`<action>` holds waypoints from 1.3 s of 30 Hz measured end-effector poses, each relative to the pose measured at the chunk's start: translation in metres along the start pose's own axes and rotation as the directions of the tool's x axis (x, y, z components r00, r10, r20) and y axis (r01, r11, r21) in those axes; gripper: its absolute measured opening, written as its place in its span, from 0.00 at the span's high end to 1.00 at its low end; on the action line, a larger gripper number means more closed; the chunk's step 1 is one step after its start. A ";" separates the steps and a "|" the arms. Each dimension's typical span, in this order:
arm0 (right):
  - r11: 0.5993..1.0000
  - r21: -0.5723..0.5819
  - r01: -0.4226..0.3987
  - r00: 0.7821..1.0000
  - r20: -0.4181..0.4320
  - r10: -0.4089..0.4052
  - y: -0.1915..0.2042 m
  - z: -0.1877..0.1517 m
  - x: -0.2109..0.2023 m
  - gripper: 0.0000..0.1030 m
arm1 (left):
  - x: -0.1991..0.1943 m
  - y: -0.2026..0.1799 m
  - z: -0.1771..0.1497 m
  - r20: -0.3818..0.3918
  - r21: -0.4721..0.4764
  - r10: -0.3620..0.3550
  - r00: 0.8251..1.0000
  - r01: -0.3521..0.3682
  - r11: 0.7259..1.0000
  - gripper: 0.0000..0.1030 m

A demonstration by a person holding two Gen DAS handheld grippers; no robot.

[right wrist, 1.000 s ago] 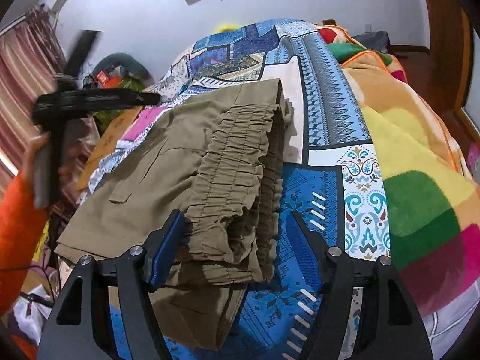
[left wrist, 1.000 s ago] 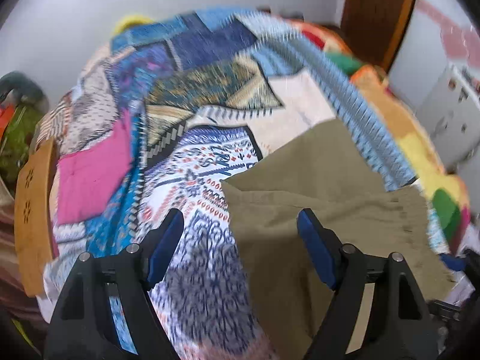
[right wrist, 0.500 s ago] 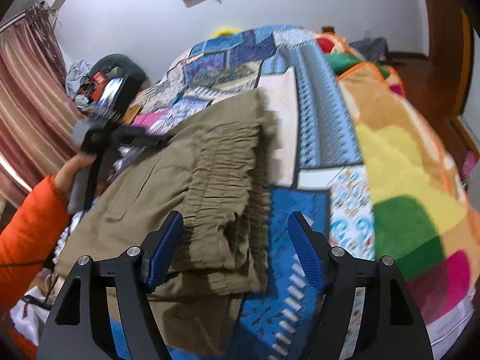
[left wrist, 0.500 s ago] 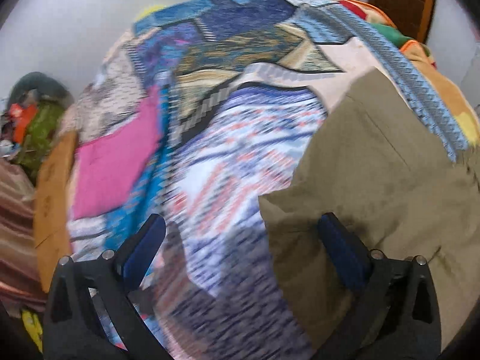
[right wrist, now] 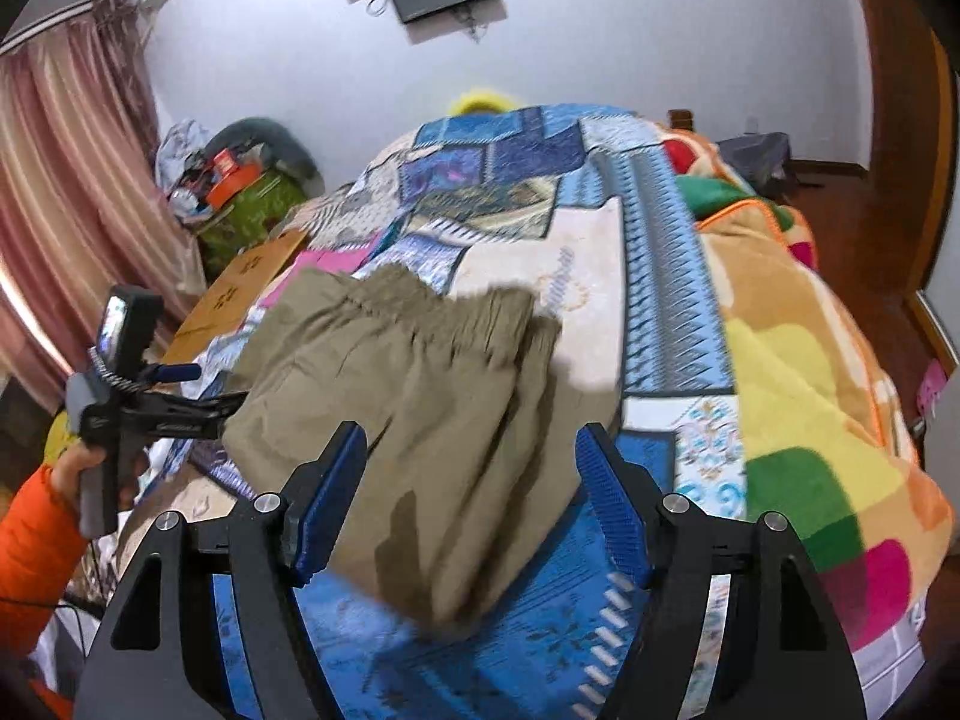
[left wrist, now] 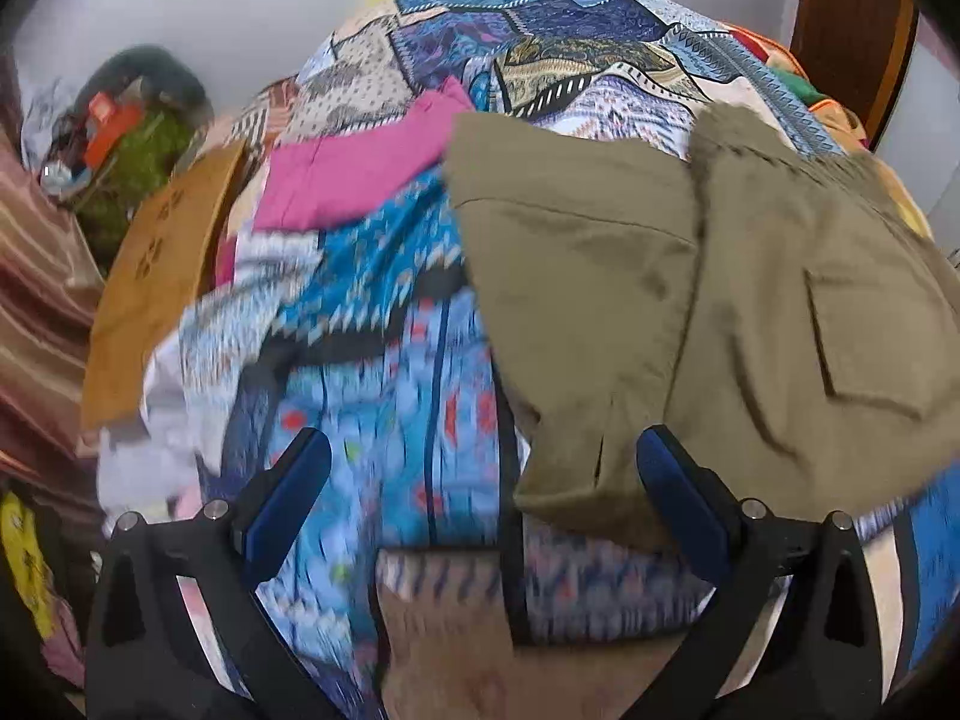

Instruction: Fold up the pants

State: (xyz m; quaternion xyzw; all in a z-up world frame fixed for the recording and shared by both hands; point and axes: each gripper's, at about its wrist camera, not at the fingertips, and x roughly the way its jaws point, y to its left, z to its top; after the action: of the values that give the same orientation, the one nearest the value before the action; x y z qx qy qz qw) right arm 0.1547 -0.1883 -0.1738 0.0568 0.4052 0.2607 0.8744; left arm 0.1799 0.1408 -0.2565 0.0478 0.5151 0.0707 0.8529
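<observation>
Our left hand-held gripper (left wrist: 480,495), jaws just opened wide and empty, has swung to the folded olive-khaki cotton pants' (right wrist: 414,396) free corner on the patchwork-quilted bed (right wrist: 672,276); our right hand-held gripper (right wrist: 471,498) hovers half-open, holding nothing.

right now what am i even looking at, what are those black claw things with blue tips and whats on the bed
Each claw is a hand-held gripper with a camera looking along its two fingers, so each picture is one gripper's own view. The left gripper has just been opening and grips nothing. The right gripper is open too, above the folded olive pants lying on a patchwork bedspread. The right view also shows the person's hand, in an orange sleeve, holding the left gripper.
</observation>
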 end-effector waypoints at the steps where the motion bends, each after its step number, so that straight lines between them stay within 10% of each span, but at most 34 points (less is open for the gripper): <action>1: 1.000 -0.009 -0.006 1.000 -0.014 0.006 0.003 -0.003 0.005 0.34 | -0.004 0.002 -0.006 0.009 -0.013 -0.006 1.000 0.007 1.000 0.00; 7: 0.996 -0.084 0.039 0.994 -0.097 -0.047 0.009 -0.021 0.037 0.56 | -0.007 0.022 -0.021 0.017 -0.125 -0.065 0.998 0.067 0.990 0.00; 17: 0.999 -0.044 0.027 0.994 -0.100 -0.032 -0.003 -0.017 0.023 0.58 | -0.031 0.040 -0.014 0.058 -0.145 0.020 0.998 -0.012 0.989 0.02; 27: 0.997 -0.080 0.020 0.998 -0.054 -0.024 -0.003 0.041 0.054 0.58 | -0.043 0.001 0.073 0.145 -0.028 -0.218 0.965 0.224 0.974 0.02; 36: 0.990 -0.142 -0.028 0.987 -0.162 0.004 0.000 0.074 0.119 0.59 | 0.018 -0.058 0.114 0.022 0.064 -0.300 0.954 0.298 0.953 0.48; 39: 0.971 -0.238 0.010 0.987 -0.154 -0.048 0.005 0.073 0.127 0.81 | 0.032 -0.057 0.115 0.020 0.042 -0.306 0.952 0.305 0.951 0.50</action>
State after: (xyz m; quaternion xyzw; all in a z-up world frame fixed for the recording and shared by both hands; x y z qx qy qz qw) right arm 0.2746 -0.1118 -0.2096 -0.0748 0.4405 0.2981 0.8435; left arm 0.3006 0.0895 -0.2396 -0.0153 0.5063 -0.0725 0.8592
